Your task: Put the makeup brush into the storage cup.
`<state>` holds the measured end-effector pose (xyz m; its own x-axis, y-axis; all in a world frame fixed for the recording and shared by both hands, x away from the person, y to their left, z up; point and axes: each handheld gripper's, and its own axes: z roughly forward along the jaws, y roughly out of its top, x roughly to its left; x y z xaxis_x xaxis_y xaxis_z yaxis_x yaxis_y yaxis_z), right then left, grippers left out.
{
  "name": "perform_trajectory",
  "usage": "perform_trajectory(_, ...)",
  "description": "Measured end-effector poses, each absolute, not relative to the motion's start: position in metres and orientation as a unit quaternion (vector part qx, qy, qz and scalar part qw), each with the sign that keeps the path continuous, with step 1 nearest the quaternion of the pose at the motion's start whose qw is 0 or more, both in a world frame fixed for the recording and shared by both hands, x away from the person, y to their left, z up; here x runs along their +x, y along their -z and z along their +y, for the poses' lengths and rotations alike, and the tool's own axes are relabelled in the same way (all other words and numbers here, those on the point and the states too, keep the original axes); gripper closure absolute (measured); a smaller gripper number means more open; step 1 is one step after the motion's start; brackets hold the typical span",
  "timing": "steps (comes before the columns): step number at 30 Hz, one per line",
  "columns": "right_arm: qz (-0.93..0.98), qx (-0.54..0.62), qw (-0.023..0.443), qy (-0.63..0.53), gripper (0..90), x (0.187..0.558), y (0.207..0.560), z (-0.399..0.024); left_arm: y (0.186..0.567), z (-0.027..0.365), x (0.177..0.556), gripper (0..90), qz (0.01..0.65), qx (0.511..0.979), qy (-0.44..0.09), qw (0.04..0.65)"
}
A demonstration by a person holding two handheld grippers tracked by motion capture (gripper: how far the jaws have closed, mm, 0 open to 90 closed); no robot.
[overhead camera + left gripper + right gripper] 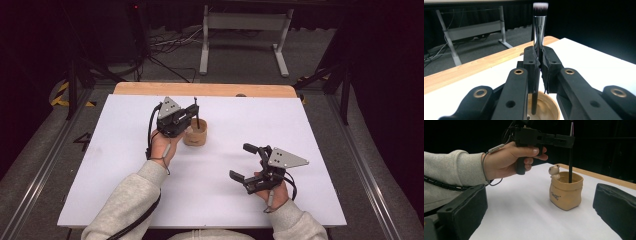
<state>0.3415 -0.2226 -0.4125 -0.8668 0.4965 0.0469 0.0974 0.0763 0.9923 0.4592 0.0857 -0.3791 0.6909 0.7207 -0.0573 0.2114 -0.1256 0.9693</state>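
My left gripper is shut on a makeup brush, held upright with its bristle tip up. The brush's black handle reaches down into a small tan bag-shaped holder with a little bear figure on its rim. The holder stands near the middle of the white table, right of the left hand. In the left gripper view the holder's round opening lies directly under the jaws. My right gripper rests open near the front right of the table, its pads wide apart and nothing between them.
The white sheet covers the table, with a wooden edge at the far side. Beyond it stands a grey metal frame on a dark carpeted floor. Dark stands and cables flank the table.
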Motion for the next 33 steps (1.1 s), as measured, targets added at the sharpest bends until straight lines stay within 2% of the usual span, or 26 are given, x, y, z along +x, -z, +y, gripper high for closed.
perform_trajectory(21, 0.717, 0.210, 0.157, -0.646, 0.0, 0.342, 0.411, -0.226, 0.389, 0.086, 0.456, 81.8, 0.325, 0.729, -0.190, 0.572)
perform_trajectory(22, 0.717, 0.210, 0.157, -0.646, 0.0, 0.342, 0.411, -0.226, 0.389, 0.086, 0.456, 76.0, 0.325, 0.729, -0.190, 0.572)
perform_trajectory(23, 0.716, 0.211, 0.158, -0.646, 0.0, 0.342, 0.410, -0.226, 0.389, 0.086, 0.455, 76.0, 0.322, 0.730, -0.184, 0.574)
perform_trajectory(24, 0.715, 0.211, 0.159, -0.647, 0.0, 0.342, 0.410, -0.227, 0.388, 0.086, 0.455, 66.7, 0.322, 0.728, -0.185, 0.577)
perform_trajectory(25, 0.714, 0.211, 0.160, -0.647, 0.0, 0.343, 0.409, -0.228, 0.386, 0.088, 0.453, 48.6, 0.323, 0.724, -0.180, 0.582)
perform_trajectory(28, 0.714, 0.212, 0.163, -0.647, 0.0, 0.343, 0.408, -0.230, 0.382, 0.095, 0.450, 29.7, 0.322, 0.713, -0.178, 0.597)
perform_trajectory(31, 0.712, 0.214, 0.166, -0.648, 0.0, 0.343, 0.407, -0.233, 0.378, 0.100, 0.447, 17.8, 0.321, 0.706, -0.175, 0.607)
perform_trajectory(33, 0.712, 0.214, 0.169, -0.647, 0.0, 0.344, 0.407, -0.233, 0.373, 0.107, 0.443, 14.5, 0.313, 0.703, -0.172, 0.614)
